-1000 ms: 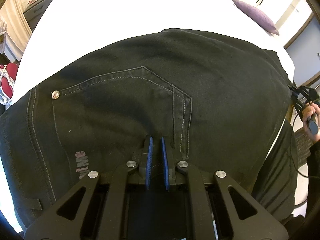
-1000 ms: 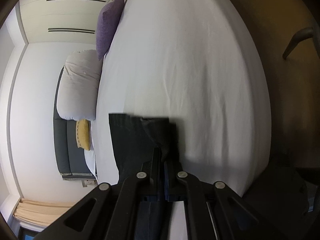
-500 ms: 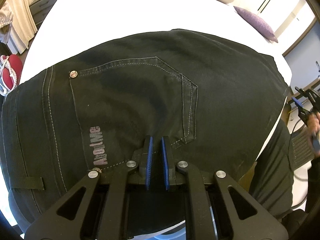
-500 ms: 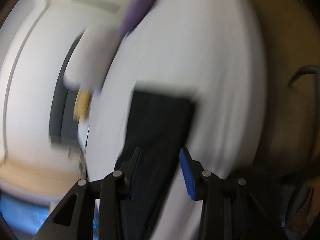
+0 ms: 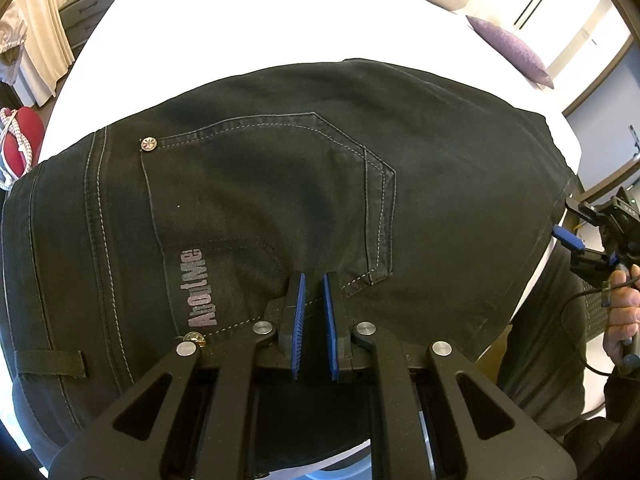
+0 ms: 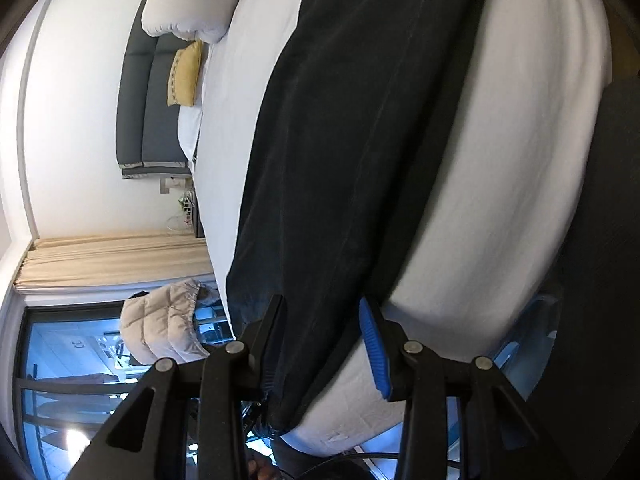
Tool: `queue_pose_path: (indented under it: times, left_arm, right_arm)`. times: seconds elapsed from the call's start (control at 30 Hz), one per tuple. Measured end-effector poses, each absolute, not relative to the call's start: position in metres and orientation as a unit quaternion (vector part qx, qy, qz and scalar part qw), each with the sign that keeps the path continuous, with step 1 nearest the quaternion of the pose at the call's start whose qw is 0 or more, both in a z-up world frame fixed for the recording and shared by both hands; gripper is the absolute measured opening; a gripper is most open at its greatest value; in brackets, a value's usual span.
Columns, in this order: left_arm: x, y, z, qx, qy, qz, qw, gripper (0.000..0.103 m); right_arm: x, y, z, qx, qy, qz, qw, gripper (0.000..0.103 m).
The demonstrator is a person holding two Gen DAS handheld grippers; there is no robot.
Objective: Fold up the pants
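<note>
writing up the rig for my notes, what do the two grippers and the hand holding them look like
Both are matte black frames with triangular cut-outs and round silver bolts. The left gripper has two narrow fingers lined with ribbed blue pads. The right gripper has the same build, one blue pad showing. In the left view a bare hand grips the right one's handle, with a thin black cable looping below.

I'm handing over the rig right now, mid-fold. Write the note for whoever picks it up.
Left gripper: jaws nearly closed at the waist end of the pants, below the back pocket; whether it pinches cloth is unclear.
Right gripper: open, empty, over the pant leg.
Pants lie on the white bed, back side up, legs apparently stacked, one end over the edge.
Left to do: the crosswise folds.
</note>
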State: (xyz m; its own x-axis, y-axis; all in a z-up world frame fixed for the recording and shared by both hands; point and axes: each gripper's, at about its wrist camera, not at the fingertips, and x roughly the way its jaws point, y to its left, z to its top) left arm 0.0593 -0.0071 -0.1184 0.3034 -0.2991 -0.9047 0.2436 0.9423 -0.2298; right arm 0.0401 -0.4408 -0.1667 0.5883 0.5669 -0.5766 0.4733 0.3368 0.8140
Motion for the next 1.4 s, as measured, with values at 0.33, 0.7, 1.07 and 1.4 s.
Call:
queue_pose_path:
  times: [0.33, 0.7, 1.07, 1.4]
  left_arm:
    - [0.059, -0.006, -0.118, -0.023, 0.566, -0.169, 0.807, 0.009]
    - [0.059, -0.009, -0.117, -0.023, 0.566, -0.17, 0.806, 0.009]
    - [0.06, -0.004, -0.118, -0.031, 0.565, -0.173, 0.806, 0.009]
    - [0.058, -0.002, -0.118, -0.031, 0.563, -0.172, 0.808, 0.009]
  right_arm:
    - [0.043, -0.422, -0.179, 0.586, 0.488, 0.057, 0.645, 0.042]
    - [0.049, -0.405, -0.186, 0.576, 0.488, 0.058, 0.653, 0.003]
    - [0.037, -0.413, -0.193, 0.605, 0.47, 0.068, 0.639, 0.005]
    - [0.036, -0.457, -0.187, 0.615, 0.426, 0.017, 0.663, 0.002]
